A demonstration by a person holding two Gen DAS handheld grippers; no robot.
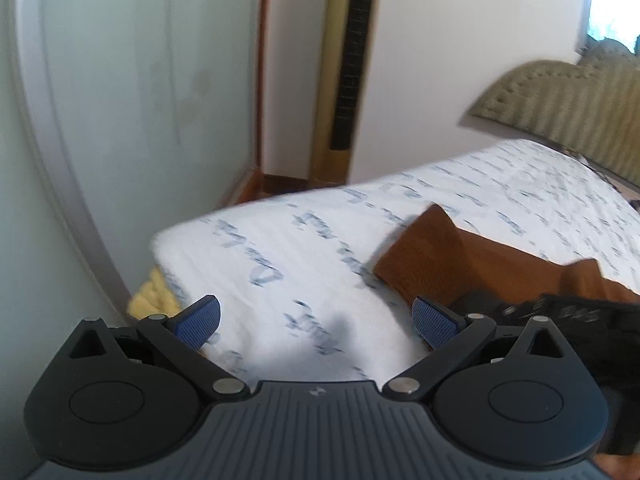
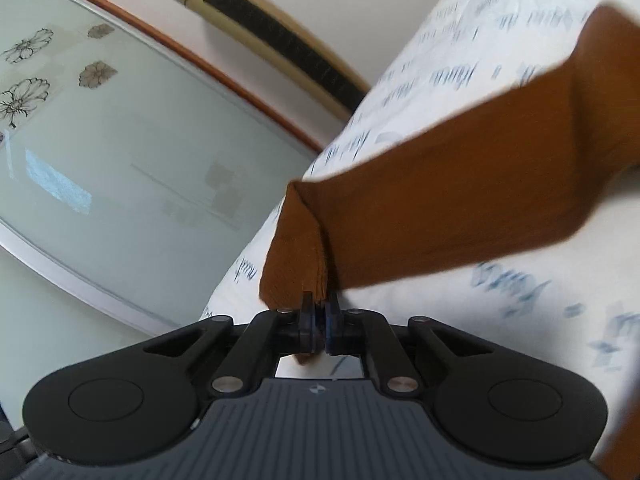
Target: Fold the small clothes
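Observation:
A small brown garment (image 1: 432, 260) lies on a white bed sheet with blue writing (image 1: 304, 248). My left gripper (image 1: 316, 322) is open and empty, above the sheet to the left of the garment. In the right wrist view my right gripper (image 2: 320, 312) is shut on a folded corner of the brown garment (image 2: 460, 200) and holds it lifted off the sheet (image 2: 520, 320). The right gripper's black body also shows in the left wrist view (image 1: 580, 316), beside the garment.
A gold tower fan (image 1: 348, 68) stands against the white wall beyond the bed. A frosted glass door (image 1: 120, 100) is on the left. A padded headboard (image 1: 568, 104) is at the right. Something yellow (image 1: 152, 300) sticks out under the sheet's corner.

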